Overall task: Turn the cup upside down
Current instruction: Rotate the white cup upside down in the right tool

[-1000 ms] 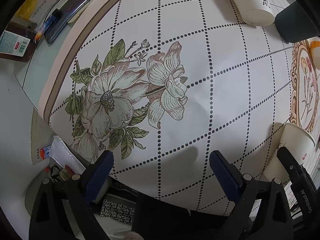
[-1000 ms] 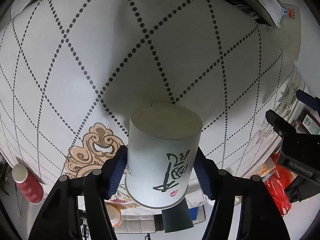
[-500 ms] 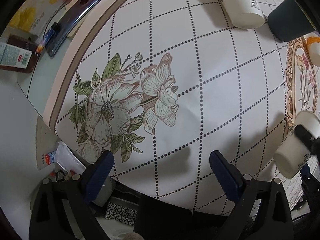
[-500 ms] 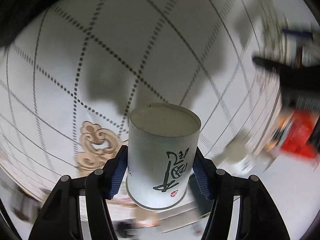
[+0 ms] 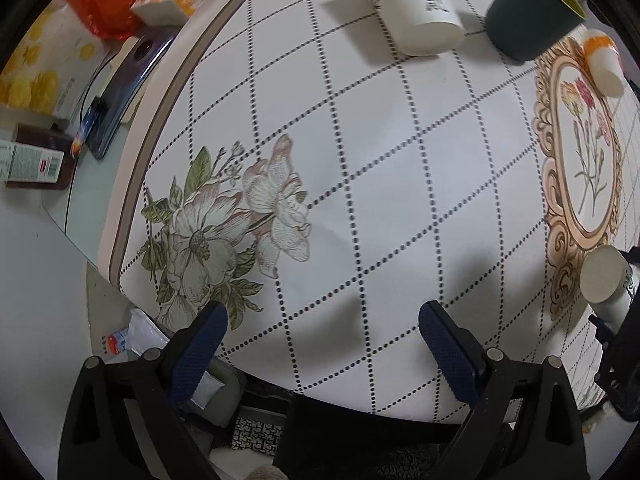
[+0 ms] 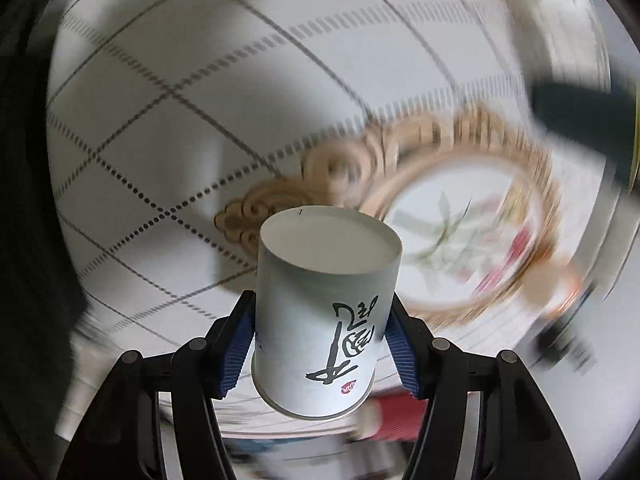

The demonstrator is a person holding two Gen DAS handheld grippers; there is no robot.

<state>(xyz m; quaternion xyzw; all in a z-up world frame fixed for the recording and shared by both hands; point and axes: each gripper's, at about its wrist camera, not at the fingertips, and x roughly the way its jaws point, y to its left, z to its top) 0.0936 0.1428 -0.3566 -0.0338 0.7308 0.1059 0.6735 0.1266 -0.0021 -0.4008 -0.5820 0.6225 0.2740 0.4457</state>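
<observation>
The right gripper (image 6: 320, 344) is clamped on a white paper cup (image 6: 326, 300) with black brush lettering, its blue pads pressed against either side of the cup's wall. The cup points away from the camera with its closed base outward and its rim back between the fingers, held in the air over the table (image 6: 168, 92). Beyond the base lies the gold oval frame print (image 6: 452, 184) on the tablecloth; the rest of that view is smeared by motion.

From the left wrist view, the same cup (image 5: 604, 280) appears beside the lower end of the gold oval frame print (image 5: 580, 168), lying roughly level with its base toward the camera, off the cloth.

The left gripper (image 5: 322, 338) hangs above the near edge of the table (image 5: 400, 160), jaws spread wide and holding nothing, just past the printed flower (image 5: 228, 232).

Beyond the upper end of the frame print stands a dark green cup (image 5: 534, 10), upright; its yellow-green inside rim shows, but its contents cannot be seen. Next to it a second white paper cup (image 5: 408, 4) with lettering stands base up. A small orange-and-white cup (image 5: 602, 60) sits at the frame print's upper end.
</observation>
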